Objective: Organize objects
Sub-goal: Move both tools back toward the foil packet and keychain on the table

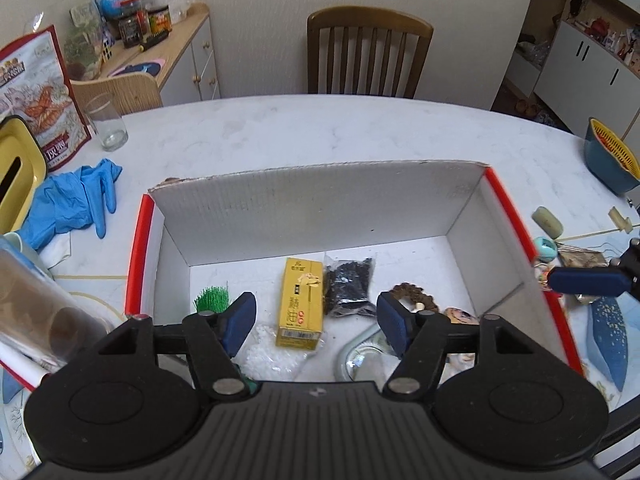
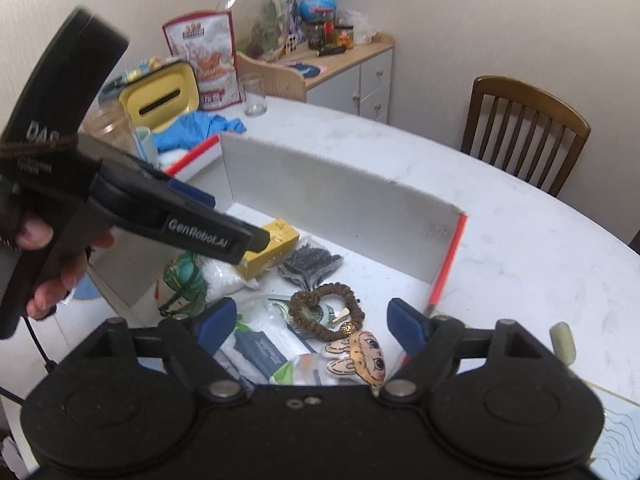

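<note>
A white cardboard box [image 1: 320, 204] with red edges lies open on the marble table. Inside it are a yellow carton [image 1: 302, 304], a black bag [image 1: 348, 284], a green tuft [image 1: 212, 298], a bag of white beads [image 1: 272, 348], a brown scrunchie [image 2: 324, 312] and a cartoon-face charm [image 2: 360, 356]. My left gripper [image 1: 316, 320] hangs open above the yellow carton with nothing between its fingers. My right gripper [image 2: 312, 316] is open wide over the scrunchie and charm, holding nothing. A hand [image 2: 60, 276] holds the left gripper's handle.
Blue gloves [image 1: 76, 200], a drinking glass [image 1: 106, 122], a yellow tissue box [image 1: 16, 172] and a snack bag [image 1: 36, 92] sit left of the box. A blue and yellow basket [image 1: 612, 156] stands far right. A wooden chair [image 1: 368, 52] is behind the table.
</note>
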{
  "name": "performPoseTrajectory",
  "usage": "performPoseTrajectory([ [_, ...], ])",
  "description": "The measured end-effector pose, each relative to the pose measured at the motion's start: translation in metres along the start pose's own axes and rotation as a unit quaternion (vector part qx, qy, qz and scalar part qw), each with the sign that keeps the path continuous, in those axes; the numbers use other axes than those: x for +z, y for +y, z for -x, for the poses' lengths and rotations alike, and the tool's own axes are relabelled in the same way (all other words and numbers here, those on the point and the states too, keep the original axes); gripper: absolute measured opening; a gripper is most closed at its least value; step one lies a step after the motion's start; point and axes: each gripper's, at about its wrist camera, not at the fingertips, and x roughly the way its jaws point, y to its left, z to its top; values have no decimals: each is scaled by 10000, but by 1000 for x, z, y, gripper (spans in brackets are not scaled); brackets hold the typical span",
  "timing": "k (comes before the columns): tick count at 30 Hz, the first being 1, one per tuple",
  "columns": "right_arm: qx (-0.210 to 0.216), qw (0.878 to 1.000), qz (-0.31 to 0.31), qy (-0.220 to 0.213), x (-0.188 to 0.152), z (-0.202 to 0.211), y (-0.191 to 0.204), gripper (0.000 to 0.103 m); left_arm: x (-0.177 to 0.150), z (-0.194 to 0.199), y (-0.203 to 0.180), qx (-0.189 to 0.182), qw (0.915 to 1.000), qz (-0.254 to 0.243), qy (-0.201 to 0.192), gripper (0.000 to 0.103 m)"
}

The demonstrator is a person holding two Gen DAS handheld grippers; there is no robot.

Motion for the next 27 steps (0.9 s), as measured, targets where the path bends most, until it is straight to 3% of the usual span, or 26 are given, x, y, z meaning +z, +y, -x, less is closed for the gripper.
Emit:
performPoseTrajectory([
  [10, 64, 9987, -253, -446, -13, 54, -17, 96, -11, 40, -33, 122, 9983, -203, -524, 78],
  [20, 137, 9967, -389, -694, -37, 99, -53, 98, -19, 68, -76, -1, 9970, -206, -744, 83],
  [27, -75, 9951, -569, -810, -61, 129, -90, 99, -23, 76, -109, -203, 9958, -277, -853, 87],
])
